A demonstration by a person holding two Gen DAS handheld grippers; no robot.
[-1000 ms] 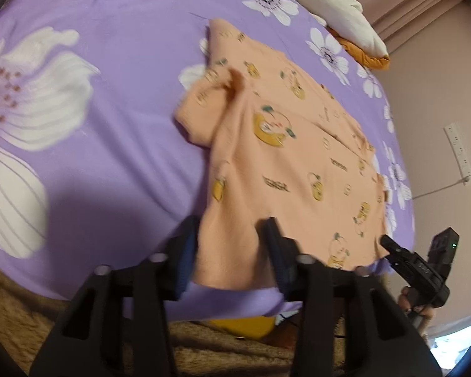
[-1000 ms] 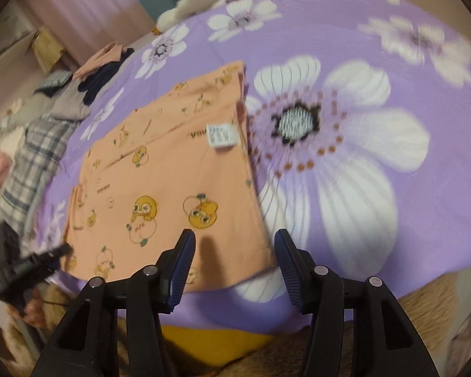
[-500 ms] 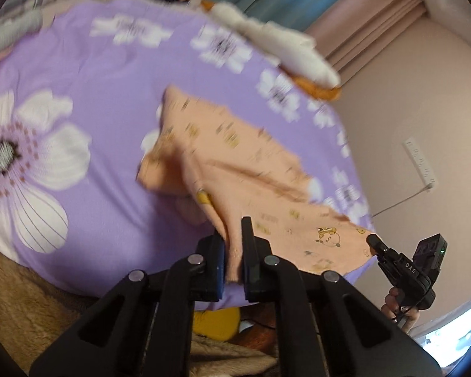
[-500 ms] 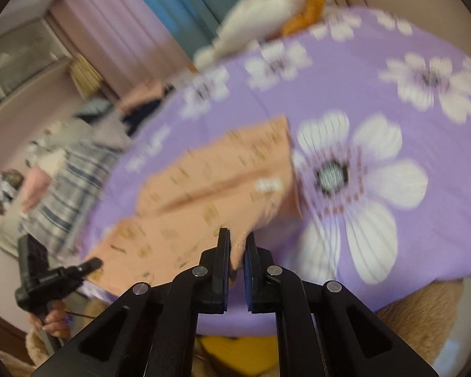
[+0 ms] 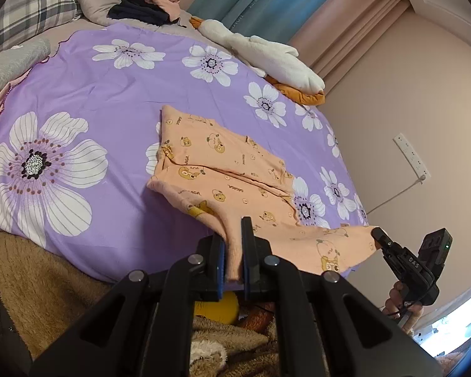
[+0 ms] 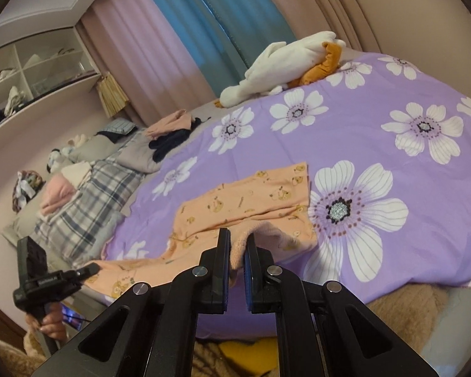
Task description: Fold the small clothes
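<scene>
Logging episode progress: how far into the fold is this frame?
Early. Done: both near corners of the orange garment are gripped, left gripper and right gripper each shut on the hem. In hand: the near edge is lifted off the purple sheet, the far part flat. Left: carry the hem over to the far edge, release, then fold again.

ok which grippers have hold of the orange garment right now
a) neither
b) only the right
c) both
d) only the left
c: the left gripper and the right gripper are each shut on a near corner of the orange garment, lifting its near edge off the purple bedspread.
</scene>
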